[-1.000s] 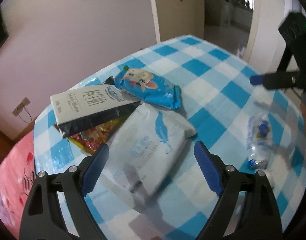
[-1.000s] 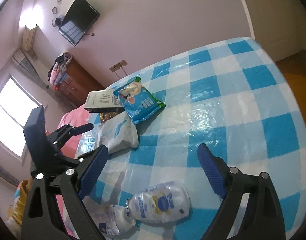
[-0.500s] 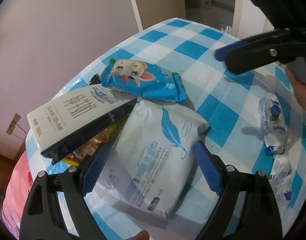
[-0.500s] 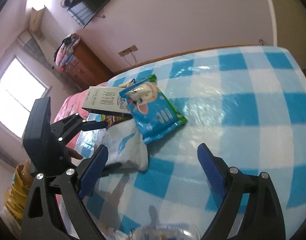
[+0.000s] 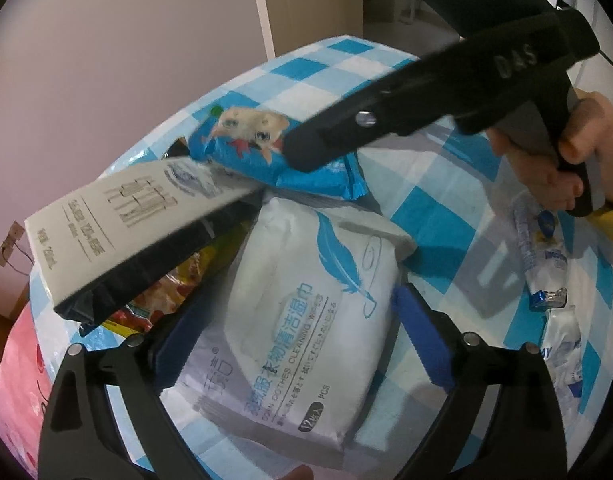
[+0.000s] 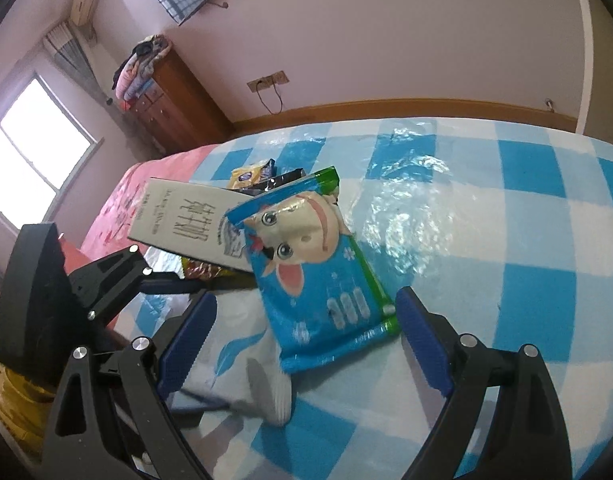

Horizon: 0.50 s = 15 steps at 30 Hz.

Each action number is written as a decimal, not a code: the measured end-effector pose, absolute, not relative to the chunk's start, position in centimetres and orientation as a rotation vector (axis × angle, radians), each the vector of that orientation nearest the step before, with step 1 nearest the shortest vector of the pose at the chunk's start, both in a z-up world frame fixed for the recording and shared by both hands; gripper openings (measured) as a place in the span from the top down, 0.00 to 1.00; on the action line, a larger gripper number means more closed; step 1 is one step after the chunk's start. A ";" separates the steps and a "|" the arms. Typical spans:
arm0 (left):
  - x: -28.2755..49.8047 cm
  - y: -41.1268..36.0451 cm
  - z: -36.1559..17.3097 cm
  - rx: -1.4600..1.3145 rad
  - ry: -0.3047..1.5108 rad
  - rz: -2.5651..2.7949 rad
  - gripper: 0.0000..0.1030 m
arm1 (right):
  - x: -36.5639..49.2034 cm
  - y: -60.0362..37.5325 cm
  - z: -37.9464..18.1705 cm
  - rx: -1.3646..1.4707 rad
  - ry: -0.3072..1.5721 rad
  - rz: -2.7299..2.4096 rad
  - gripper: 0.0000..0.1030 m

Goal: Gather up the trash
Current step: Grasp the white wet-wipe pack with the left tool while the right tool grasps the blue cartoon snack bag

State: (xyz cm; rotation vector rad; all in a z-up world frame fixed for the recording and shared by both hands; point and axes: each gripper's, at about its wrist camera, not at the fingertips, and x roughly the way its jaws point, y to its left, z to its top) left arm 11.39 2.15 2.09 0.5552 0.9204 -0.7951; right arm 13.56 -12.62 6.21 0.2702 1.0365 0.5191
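On the near end of the checked table (image 5: 338, 68), the white wipes pack (image 5: 306, 300) lies lengthwise between the left gripper (image 5: 290, 336)'s still-opening, untouching jaws, the right gripper (image 6: 306, 344) gaping over the blue pack (image 6: 318, 280).

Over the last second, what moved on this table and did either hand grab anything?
Both tongs closed in on the pile. The left tongs now straddle the white wipes pack, jaws opening, not gripping. The right tongs swung over from the crumpled bottles to the blue cow packet, open. Nothing grabbed; the trash and grey carton lie unmoved.
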 end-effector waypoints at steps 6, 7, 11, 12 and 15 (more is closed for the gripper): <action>11.0 2.2 1.4 0.554 0.907 -0.760 0.08 | 14.3 -11.6 5.6 0.250 1.039 0.509 0.13; 10.9 2.2 1.4 0.550 0.903 -0.755 0.08 | 14.4 -11.6 5.5 0.250 1.041 0.507 0.13; 10.4 2.3 1.2 0.524 0.896 -0.717 0.08 | 14.4 -11.6 5.2 0.231 1.039 0.485 0.13; 10.4 2.4 1.1 0.515 0.896 -0.707 0.09 | 14.4 -11.5 5.2 0.222 1.037 0.479 0.19; 9.9 2.8 1.1 0.490 0.897 -0.676 0.11 | 14.1 -11.1 5.0 0.190 1.033 0.457 0.26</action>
